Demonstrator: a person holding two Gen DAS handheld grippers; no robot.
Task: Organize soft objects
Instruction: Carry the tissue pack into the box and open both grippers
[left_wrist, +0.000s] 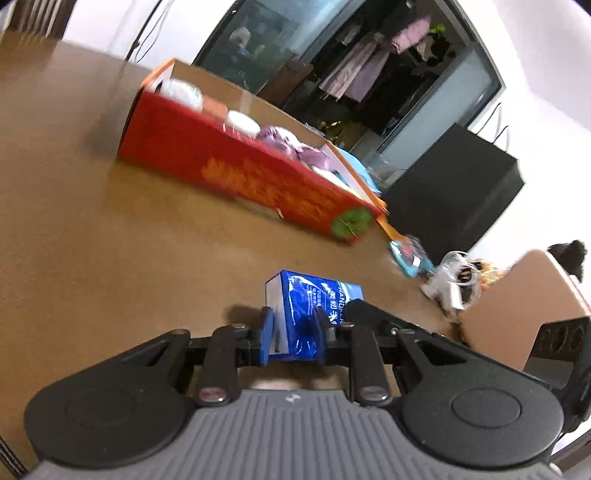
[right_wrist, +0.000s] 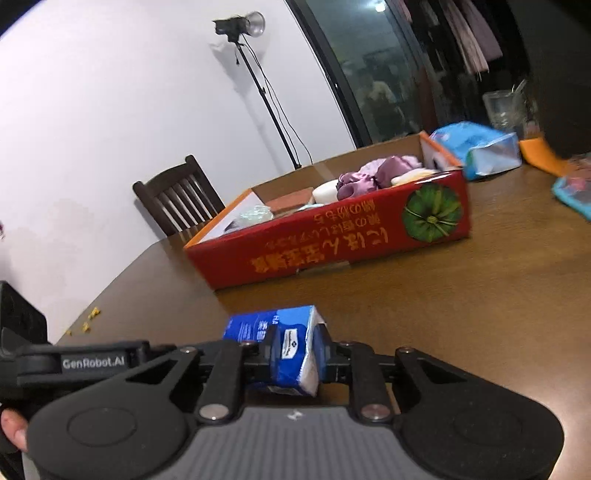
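Both grippers are on one blue tissue pack (left_wrist: 314, 299) here: the left gripper (left_wrist: 293, 332) has its jaws drawn narrow and pinched onto one end, and the right gripper (right_wrist: 297, 354) is clamped just as tight on the other end of it. The pack sits low over the brown table (left_wrist: 92, 229), on the near side, well short of the red cardboard box (left_wrist: 236, 173).

That box lies across the middle of the table, open on top, already carrying purple fabric (right_wrist: 364, 175), pale round pieces and a reddish block. Nothing stands between the pack and the box's long red wall.

The left view picks up what the right misses: a small teal packet (left_wrist: 410, 258) near the box's end, a white-and-dark bundle (left_wrist: 454, 284) by the table's right edge, and a black cabinet (left_wrist: 454, 192) behind.

The right view answers with a dark wooden chair (right_wrist: 177, 199) at the far edge, a light stand (right_wrist: 240, 27) against the wall, a light blue soft pack (right_wrist: 480, 147) just behind the box's far corner, and a fingertip (right_wrist: 13, 430) at the lower left.
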